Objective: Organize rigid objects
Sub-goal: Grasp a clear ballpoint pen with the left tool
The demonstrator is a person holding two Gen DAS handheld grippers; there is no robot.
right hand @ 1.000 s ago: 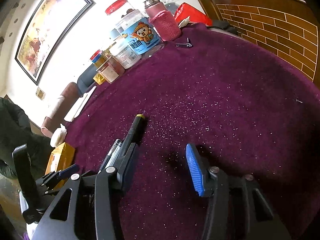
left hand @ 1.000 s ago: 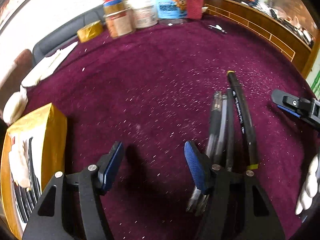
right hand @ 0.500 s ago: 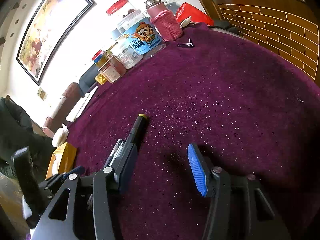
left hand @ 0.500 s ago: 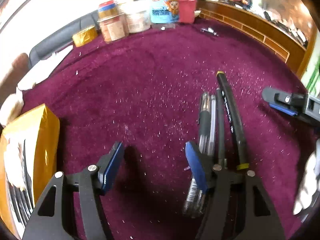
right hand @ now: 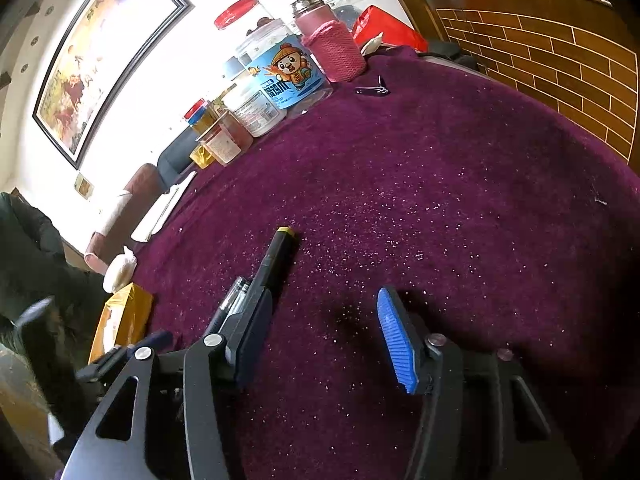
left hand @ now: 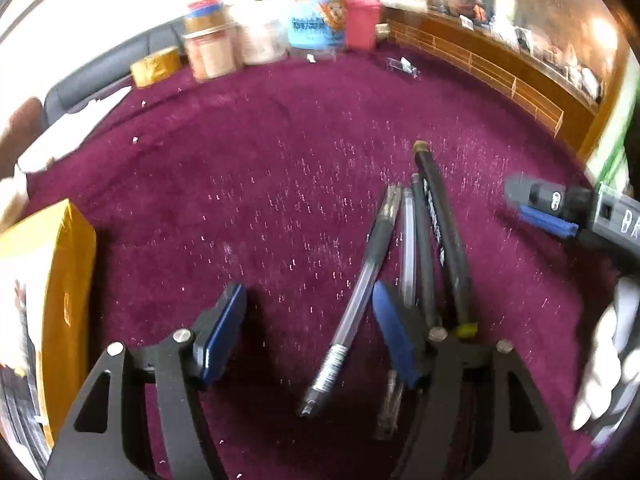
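Observation:
Several pens lie side by side on the purple cloth (left hand: pixel 280 184). A clear pen (left hand: pixel 356 300) slants between my left gripper's fingers. A thick black marker with a yellow end (left hand: pixel 442 236) and thinner pens lie just right of it, partly under the right finger. My left gripper (left hand: pixel 308 336) is open and empty above them. My right gripper (right hand: pixel 320 336) is open and empty; it also shows at the right in the left wrist view (left hand: pixel 548 212). In the right wrist view the marker (right hand: pixel 276 260) and a clear pen (right hand: pixel 234 298) lie by its left finger.
A yellow box (left hand: pixel 48 288) holding dark pens sits at the left; it also shows in the right wrist view (right hand: pixel 120 320). Jars, a blue-labelled tub (right hand: pixel 280 76) and a pink bottle (right hand: pixel 332 48) stand at the far edge. A nail clipper (right hand: pixel 374 89) lies near them.
My left gripper has drawn back and shifted right, so the clear pen now lies between its fingers. The right gripper has barely moved.

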